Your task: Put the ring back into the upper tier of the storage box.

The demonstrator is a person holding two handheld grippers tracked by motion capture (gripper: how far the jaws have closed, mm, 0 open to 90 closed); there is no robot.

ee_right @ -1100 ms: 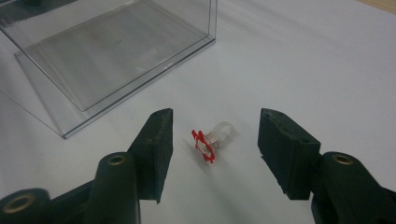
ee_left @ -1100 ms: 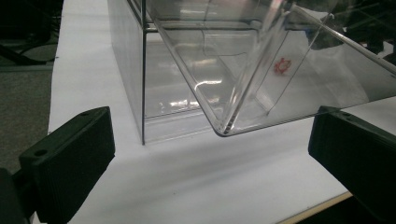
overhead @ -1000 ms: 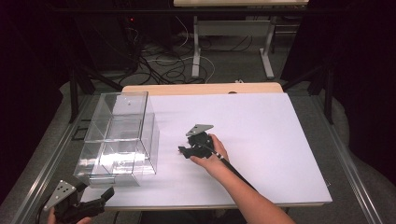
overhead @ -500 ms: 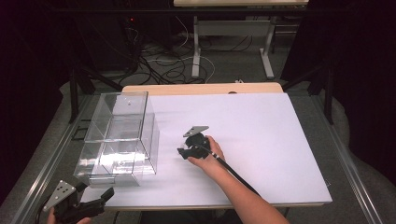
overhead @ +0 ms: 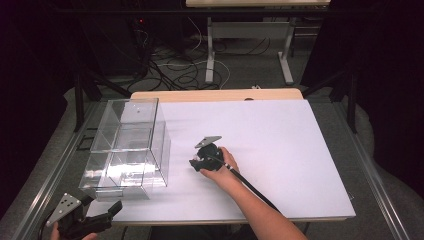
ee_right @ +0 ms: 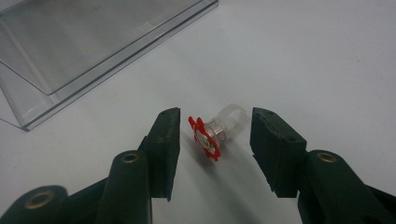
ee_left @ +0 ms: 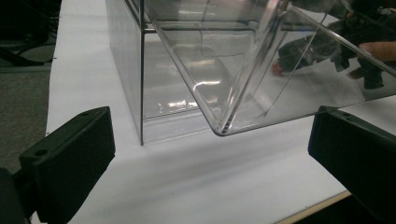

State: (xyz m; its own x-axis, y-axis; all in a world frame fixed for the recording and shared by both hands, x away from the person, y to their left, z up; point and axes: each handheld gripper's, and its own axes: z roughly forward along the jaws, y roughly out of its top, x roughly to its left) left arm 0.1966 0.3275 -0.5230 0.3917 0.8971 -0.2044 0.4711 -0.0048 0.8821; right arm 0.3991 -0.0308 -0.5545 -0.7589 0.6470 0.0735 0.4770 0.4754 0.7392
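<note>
Small toy ring with a red flower-shaped top and clear plastic band (ee_right: 212, 132) lying on its side on the white table cover (overhead: 280, 145), right between the jaws of the right gripper (ee_right: 215, 140). Jaws just been closing in around it, though not quite there: a sliver of white showing on either side of the ring, so no pinch yet (close, but pads not pressing). From the high view, right gripper (overhead: 199, 163) sitting low on the sheet just right of the clear acrylic two-tier drawer box (overhead: 127, 150), barely shifted from a second ago, tilted down a touch more. Looks like the grab is basically lined up, only the last bit of squeeze left. Tiny and round, so probably prone to squirting out sideways if caught on the band's curve rather than squarely.

Left gripper (overhead: 102, 217) parked at the near left corner of the table, jaws spread wide and holding nothing, same spot as before. From its own camera, pointed at the box's tipped-out clear drawer (ee_left: 261, 70), likely waiting to deal with that once the ring gets lifted.
</note>
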